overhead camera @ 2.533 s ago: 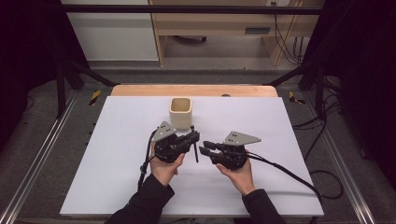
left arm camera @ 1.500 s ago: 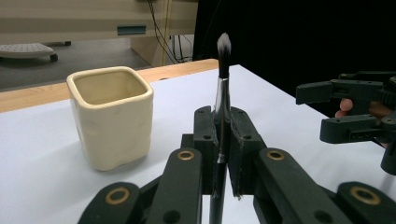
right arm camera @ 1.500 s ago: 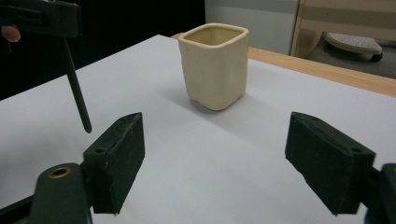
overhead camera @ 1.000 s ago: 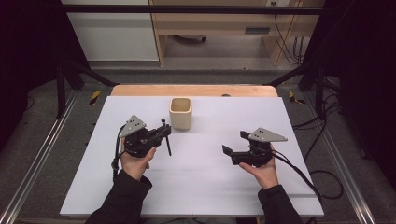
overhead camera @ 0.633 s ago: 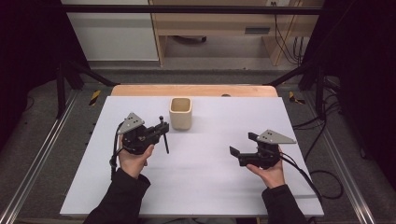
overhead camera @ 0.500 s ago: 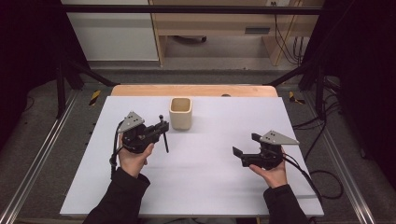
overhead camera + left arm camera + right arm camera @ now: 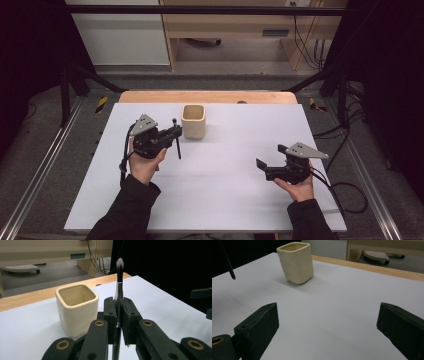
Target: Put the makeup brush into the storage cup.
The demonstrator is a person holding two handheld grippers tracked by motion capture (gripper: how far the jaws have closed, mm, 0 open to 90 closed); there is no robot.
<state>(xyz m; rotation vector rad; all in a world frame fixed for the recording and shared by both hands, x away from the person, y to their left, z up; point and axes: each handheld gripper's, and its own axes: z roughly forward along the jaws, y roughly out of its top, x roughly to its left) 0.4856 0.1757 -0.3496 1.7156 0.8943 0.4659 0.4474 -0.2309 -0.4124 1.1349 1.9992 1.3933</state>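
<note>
Two hands have drawn apart since a moment ago: my left tongs (image 7: 118,322), clamped on a slim black makeup brush with a soft dark tip (image 7: 119,282), now hover beside the cream, square, glazed ceramic cup (image 7: 193,121) on the white desk (image 7: 225,190); I judge dropping it in comes next. Right tongs (image 7: 327,332) gape wide, holding nothing.

Bare desk (image 7: 220,185) lies wide between the 2 hand-held grippers. The cup (image 7: 193,121) stands near the far edge, just beside the left hand-held gripper (image 7: 176,134) and its upright brush (image 7: 176,140).
</note>
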